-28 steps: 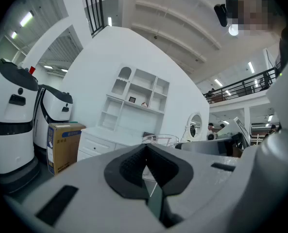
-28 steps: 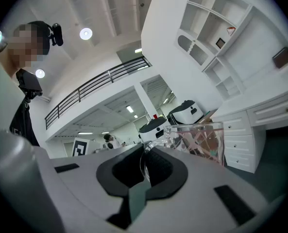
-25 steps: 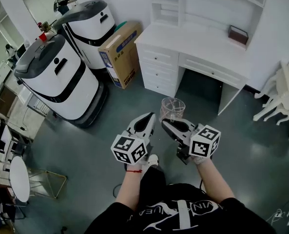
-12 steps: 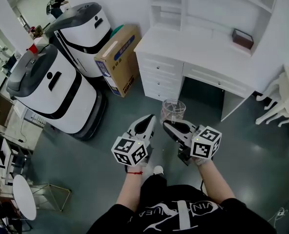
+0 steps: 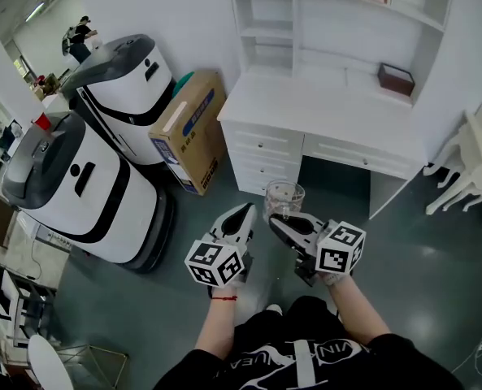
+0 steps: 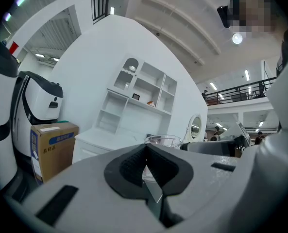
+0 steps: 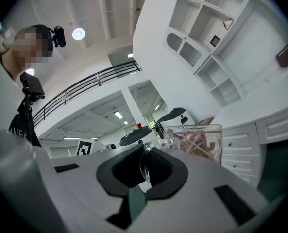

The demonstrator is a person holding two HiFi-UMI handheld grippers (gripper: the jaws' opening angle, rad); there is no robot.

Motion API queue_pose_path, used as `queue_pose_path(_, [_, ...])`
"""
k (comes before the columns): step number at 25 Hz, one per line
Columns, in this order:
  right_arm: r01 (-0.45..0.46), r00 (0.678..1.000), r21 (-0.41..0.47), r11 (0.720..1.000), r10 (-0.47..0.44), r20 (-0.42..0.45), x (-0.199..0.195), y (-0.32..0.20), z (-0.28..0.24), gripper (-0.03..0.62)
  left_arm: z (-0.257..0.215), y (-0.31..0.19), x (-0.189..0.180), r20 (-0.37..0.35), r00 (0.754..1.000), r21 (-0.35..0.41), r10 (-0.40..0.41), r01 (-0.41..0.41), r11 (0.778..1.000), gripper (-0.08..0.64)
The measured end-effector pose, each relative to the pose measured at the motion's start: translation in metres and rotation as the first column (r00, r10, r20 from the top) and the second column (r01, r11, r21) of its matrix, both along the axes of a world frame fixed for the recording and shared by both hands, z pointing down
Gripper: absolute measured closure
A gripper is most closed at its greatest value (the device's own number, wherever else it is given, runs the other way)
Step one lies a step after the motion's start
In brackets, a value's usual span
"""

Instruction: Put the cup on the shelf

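Down over the glossy grey floor [image 5: 436,283], just short of the white desk [image 5: 322,104], the right gripper [image 5: 277,220] has its dark ribbed pads [image 7: 165,171] clamped tight on the thin handle of a clear glass cup [image 5: 284,199]. Cup's round, see-through and upright, sticking out just past the jaw tips. Left gripper [image 5: 245,212] sits right beside it, jaws pressed together on nothing. White boxy shelf [image 5: 346,23] is well beyond, above the desk. Matte brown cardboard box [image 5: 184,132] stands by the drawers.
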State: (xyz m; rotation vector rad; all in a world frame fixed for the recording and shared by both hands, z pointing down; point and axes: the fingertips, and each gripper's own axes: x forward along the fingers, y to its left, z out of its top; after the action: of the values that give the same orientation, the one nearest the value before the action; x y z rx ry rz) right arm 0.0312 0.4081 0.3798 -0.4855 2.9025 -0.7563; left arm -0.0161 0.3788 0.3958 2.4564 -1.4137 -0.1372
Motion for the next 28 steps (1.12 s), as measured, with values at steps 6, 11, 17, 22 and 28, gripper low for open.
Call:
queue_pose_path(6, [-0.027,1.000,-0.007,1.000,0.027,-0.015,-0.007,-0.030,0.003,0.578,-0.002,-0.028,-0.002,-0.010,0.999,0.008,0.031,-0.031,0.999,0.554])
queue_pose_path(11, [-0.024,0.999,-0.015,1.000,0.023,-0.027,-0.011,-0.059,0.007,0.578,0.000,-0.056,-0.001,-0.016,0.999,-0.001,0.038,-0.038,0.999,0.554])
queue_pose_path(17, [-0.007,1.000,-0.013,1.000,0.006,-0.024,-0.023,-0.105,0.007,0.578,0.001,-0.103,-0.011,-0.005,1.000,-0.003,0.031,-0.031,1.000,0.554])
queue_pose_path(22, [0.011,1.000,-0.005,1.000,-0.011,-0.024,-0.027,-0.150,0.007,0.578,0.002,-0.150,-0.015,0.007,1.000,-0.006,0.020,-0.020,1.000,0.554])
queue_pose_path(28, [0.020,1.000,-0.008,1.000,-0.020,-0.017,-0.023,-0.209,0.006,0.578,0.001,-0.208,-0.013,-0.003,1.000,-0.012,0.009,-0.009,1.000,0.554])
